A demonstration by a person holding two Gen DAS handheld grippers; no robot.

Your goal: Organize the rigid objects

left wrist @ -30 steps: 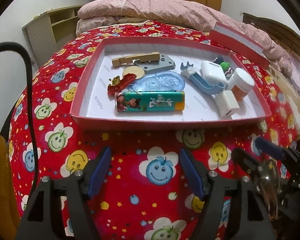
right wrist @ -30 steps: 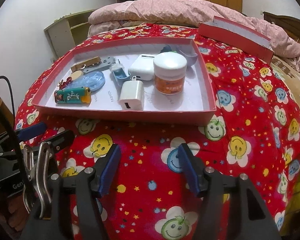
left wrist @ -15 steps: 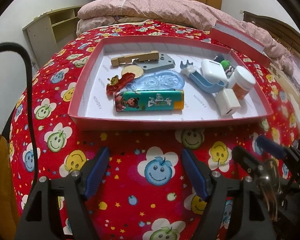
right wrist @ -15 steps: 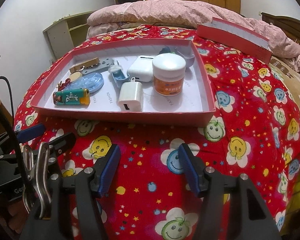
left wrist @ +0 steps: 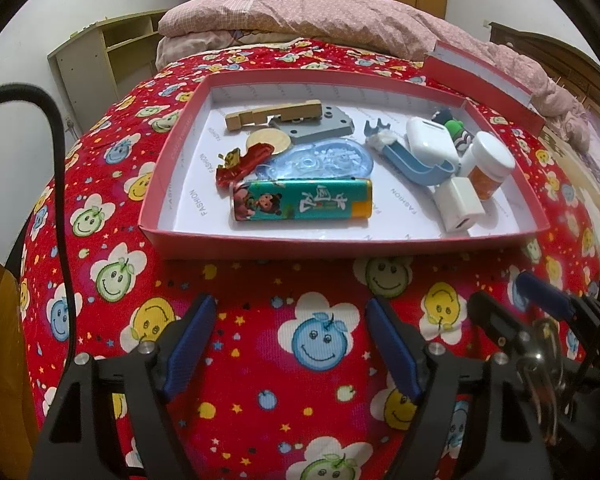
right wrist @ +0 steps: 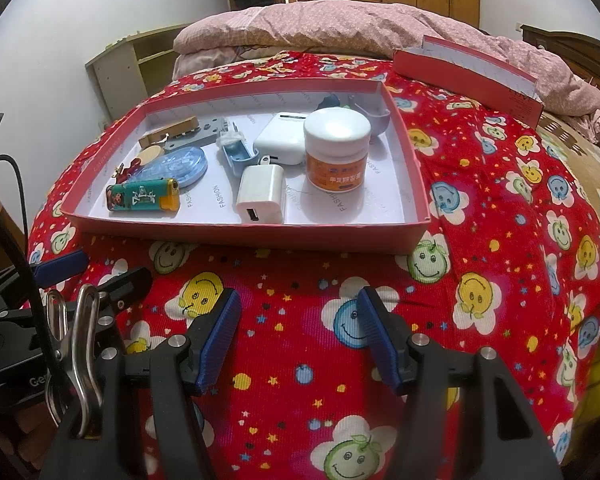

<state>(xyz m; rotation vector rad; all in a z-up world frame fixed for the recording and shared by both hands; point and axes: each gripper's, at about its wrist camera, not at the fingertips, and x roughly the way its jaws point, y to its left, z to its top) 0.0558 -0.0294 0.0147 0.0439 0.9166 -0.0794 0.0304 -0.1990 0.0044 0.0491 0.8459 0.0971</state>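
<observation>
A red shallow box lies on the bed and holds several small items: a green lighter, a white USB charger, a white-lidded orange jar, a white earbud case, a blue tape dispenser, a wooden piece and a grey plate. My left gripper is open and empty above the bedspread, short of the box's front wall. My right gripper is open and empty, likewise in front of the box.
The red smiley bedspread covers the bed. The box lid stands behind the box at the right. A pink quilt lies at the back. A wooden shelf stands at the left wall. Each gripper shows at the other view's edge.
Both grippers have shifted only slightly; the box looks a touch nearer in the right wrist view. Both stay open and empty.
</observation>
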